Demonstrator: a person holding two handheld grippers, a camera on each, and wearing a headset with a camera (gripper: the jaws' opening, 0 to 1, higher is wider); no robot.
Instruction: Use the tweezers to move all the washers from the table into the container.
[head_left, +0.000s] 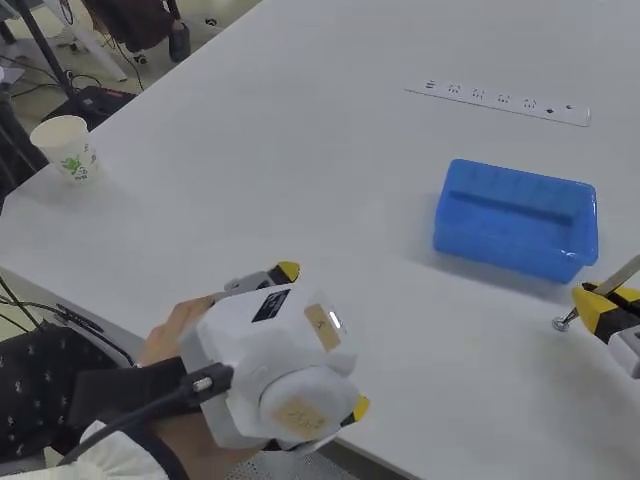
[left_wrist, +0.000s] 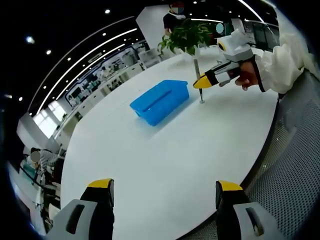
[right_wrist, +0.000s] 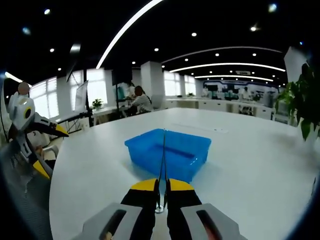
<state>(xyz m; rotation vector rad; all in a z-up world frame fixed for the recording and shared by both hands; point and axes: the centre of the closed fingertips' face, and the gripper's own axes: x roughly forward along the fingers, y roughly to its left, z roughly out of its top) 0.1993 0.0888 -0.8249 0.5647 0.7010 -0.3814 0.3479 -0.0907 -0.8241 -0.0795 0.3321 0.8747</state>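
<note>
The blue container (head_left: 515, 220) stands on the white table (head_left: 300, 150), right of centre. My right gripper (head_left: 598, 302) is at the right edge, just in front of the container, shut on thin metal tweezers (head_left: 572, 312). Their lower tip touches the table, where there is a small grey bit (head_left: 560, 323) that I cannot tell to be a washer. In the right gripper view the tweezers (right_wrist: 163, 155) rise between the shut gripper (right_wrist: 162, 186) toward the container (right_wrist: 170, 150). My left gripper (head_left: 323, 338) hangs open and holds nothing over the near edge; its view shows the container (left_wrist: 161, 101) and the tweezers (left_wrist: 198, 80).
A white power strip (head_left: 500, 102) lies at the back right. A paper cup (head_left: 68, 148) stands near the left edge. The table's near edge (head_left: 420, 465) runs under my left gripper. Chairs and cables sit on the floor beyond the left side.
</note>
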